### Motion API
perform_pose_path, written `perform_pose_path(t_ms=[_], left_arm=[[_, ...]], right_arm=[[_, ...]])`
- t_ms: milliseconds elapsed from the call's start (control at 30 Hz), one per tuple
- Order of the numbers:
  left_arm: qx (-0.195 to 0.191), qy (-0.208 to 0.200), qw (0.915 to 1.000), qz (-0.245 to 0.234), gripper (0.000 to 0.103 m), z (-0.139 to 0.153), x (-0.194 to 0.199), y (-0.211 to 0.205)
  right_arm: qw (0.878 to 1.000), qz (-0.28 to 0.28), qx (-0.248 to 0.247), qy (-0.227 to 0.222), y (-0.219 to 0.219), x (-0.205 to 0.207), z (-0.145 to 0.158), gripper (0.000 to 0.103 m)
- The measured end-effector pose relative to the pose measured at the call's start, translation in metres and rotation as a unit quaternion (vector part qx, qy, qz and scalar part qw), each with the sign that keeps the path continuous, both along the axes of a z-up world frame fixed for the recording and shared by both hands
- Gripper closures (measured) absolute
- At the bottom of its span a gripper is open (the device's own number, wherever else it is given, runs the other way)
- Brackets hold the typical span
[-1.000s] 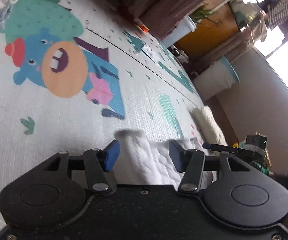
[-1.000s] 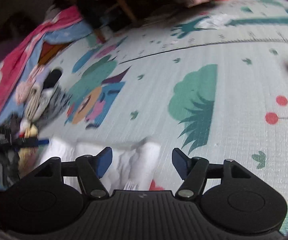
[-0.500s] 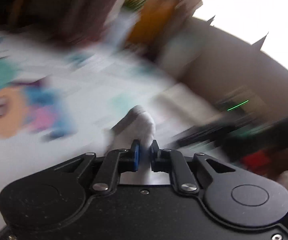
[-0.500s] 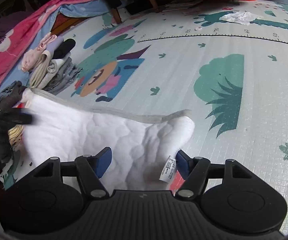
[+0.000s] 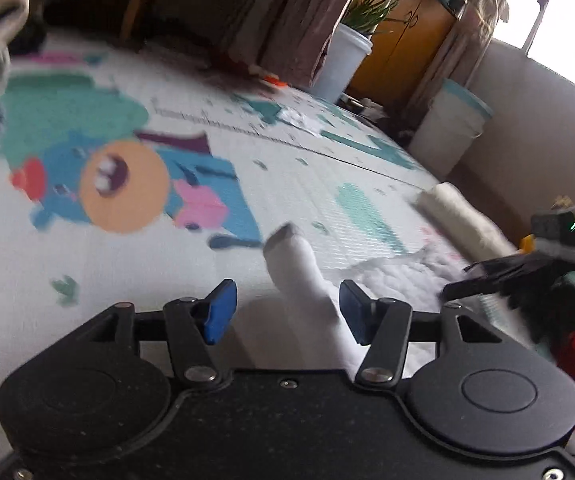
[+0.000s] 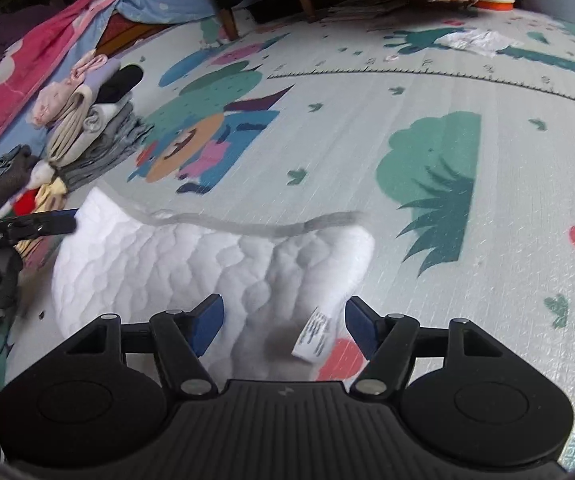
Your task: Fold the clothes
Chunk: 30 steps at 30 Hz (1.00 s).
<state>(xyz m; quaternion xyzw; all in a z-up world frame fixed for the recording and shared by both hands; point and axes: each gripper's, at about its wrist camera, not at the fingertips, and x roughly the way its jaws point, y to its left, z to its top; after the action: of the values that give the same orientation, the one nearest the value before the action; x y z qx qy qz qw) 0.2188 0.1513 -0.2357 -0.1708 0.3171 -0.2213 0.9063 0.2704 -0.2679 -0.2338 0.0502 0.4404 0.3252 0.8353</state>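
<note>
Left wrist: left gripper (image 5: 283, 312) fingers wide, gripping nothing; one white garment (image 5: 301, 280) on the mat (image 5: 307, 176), a fold poking up between the fingers. One roll (image 5: 459, 216) beyond, two buckets (image 5: 449, 128). Right wrist: right gripper (image 6: 283, 326) fingers wide, empty; garment spread flat just ahead, one tag (image 6: 314, 338) between fingers. One folded stack (image 6: 87, 128) at left.

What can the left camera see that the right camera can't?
Only the left wrist view shows the potted plant, the white bucket and a rolled cream cloth at the mat's edge. Only the right wrist view shows the pile of folded clothes, the pink blanket and the garment's label. Both show the white quilted garment on the cartoon play mat, with open jaws in front.
</note>
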Motion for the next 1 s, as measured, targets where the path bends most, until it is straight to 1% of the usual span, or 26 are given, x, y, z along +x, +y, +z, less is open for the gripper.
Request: perform_pose_path(t_ms=[67,133,167,200,233,267,300,333,367,400,433,467,500,533,567,633,667,700,733,767,800,867,900,933,967,1000], left_arm=[[-0.002,0.001,1.0,0.004,0.047,0.004,-0.003,-0.001],[-0.032,0.035,0.9989,0.003,0.049,-0.015,0.005,0.0],[-0.063,0.052,0.9967,-0.001,0.056,-0.023,0.011,0.004],[-0.094,0.069,0.9932,-0.006,0.09,-0.031,0.016,0.007],[-0.135,0.084,0.9872,-0.01,0.096,-0.039,0.021,0.012],[-0.227,0.09,0.9695,-0.015,0.096,-0.048,0.02,0.023],[-0.303,0.098,0.948,-0.017,0.096,-0.057,0.021,0.033],[-0.302,0.113,0.9464,-0.01,0.095,-0.063,0.023,0.036],[-0.291,0.133,0.9474,0.0,0.095,-0.07,0.026,0.038],[-0.231,0.168,0.9582,0.02,0.093,-0.076,0.032,0.037],[-0.201,0.177,0.9632,0.028,0.087,-0.079,0.034,0.038],[-0.196,0.165,0.9662,0.027,0.081,-0.076,0.033,0.039],[-0.185,0.145,0.9714,0.031,0.07,-0.068,0.03,0.038],[-0.174,0.123,0.9764,0.035,0.055,-0.059,0.026,0.038],[-0.16,0.092,0.9819,0.041,0.05,-0.048,0.021,0.039],[-0.11,0.04,0.9919,0.047,0.049,-0.028,0.009,0.04],[-0.079,0.014,0.996,0.039,0.049,-0.02,0.003,0.037],[-0.049,-0.013,0.9983,0.027,0.049,-0.011,-0.002,0.035],[-0.031,-0.044,0.9985,-0.005,0.049,-0.004,-0.008,0.03],[-0.021,-0.063,0.9968,-0.044,0.049,0.001,-0.01,0.024],[0.001,-0.071,0.995,-0.07,0.049,0.0,-0.009,0.015],[0.044,-0.086,0.9877,-0.123,0.049,-0.003,-0.009,-0.004],[0.064,-0.088,0.9836,-0.143,0.049,-0.007,-0.007,-0.013],[0.079,-0.065,0.9853,-0.137,0.049,-0.02,0.0,-0.018],[0.093,-0.043,0.9861,-0.131,0.049,-0.033,0.008,-0.022],[0.104,-0.024,0.9865,-0.124,0.049,-0.044,0.014,-0.026]], right_arm=[[1.0,-0.002,-0.002,-0.003,0.0,0.001,0.001,0.035],[1.0,0.002,-0.005,-0.009,0.001,0.001,0.002,0.038],[1.0,0.004,-0.008,-0.014,0.001,0.001,0.002,0.05],[1.0,0.009,-0.002,-0.006,0.001,0.003,0.001,0.065],[1.0,0.007,-0.004,-0.007,0.002,0.003,0.0,0.066],[1.0,0.005,-0.007,-0.009,0.002,0.003,0.0,0.066],[1.0,0.005,0.003,-0.005,0.0,0.005,-0.001,0.066],[1.0,0.002,0.007,-0.001,-0.002,0.006,-0.003,0.066],[1.0,0.0,0.003,0.005,-0.002,0.008,-0.005,0.065],[1.0,0.002,-0.009,0.002,0.0,0.008,-0.007,0.057],[1.0,0.003,-0.022,-0.001,0.002,0.008,-0.009,0.053],[0.999,0.007,-0.032,-0.01,0.005,0.006,-0.007,0.048],[0.999,0.011,-0.042,-0.019,0.009,0.004,-0.006,0.049],[0.998,0.015,-0.051,-0.028,0.012,0.002,-0.004,0.049],[0.997,0.02,-0.056,-0.044,0.014,-0.001,0.0,0.049],[0.996,0.016,-0.053,-0.069,0.01,-0.006,0.007,0.049],[0.995,0.01,-0.052,-0.082,0.007,-0.009,0.011,0.049],[0.994,0.003,-0.051,-0.095,0.004,-0.011,0.014,0.049],[0.991,0.009,-0.057,-0.117,0.005,-0.016,0.018,0.049],[0.988,0.016,-0.063,-0.139,0.006,-0.021,0.021,0.049],[0.985,0.034,-0.069,-0.155,0.01,-0.026,0.024,0.049],[0.983,0.06,-0.076,-0.156,0.018,-0.026,0.02,0.052],[0.984,0.064,-0.082,-0.147,0.022,-0.023,0.014,0.052],[0.986,0.064,-0.083,-0.132,0.025,-0.018,0.007,0.051],[0.989,0.065,-0.082,-0.107,0.027,-0.01,-0.001,0.051],[0.99,0.064,-0.078,-0.098,0.028,-0.005,-0.006,0.049]])
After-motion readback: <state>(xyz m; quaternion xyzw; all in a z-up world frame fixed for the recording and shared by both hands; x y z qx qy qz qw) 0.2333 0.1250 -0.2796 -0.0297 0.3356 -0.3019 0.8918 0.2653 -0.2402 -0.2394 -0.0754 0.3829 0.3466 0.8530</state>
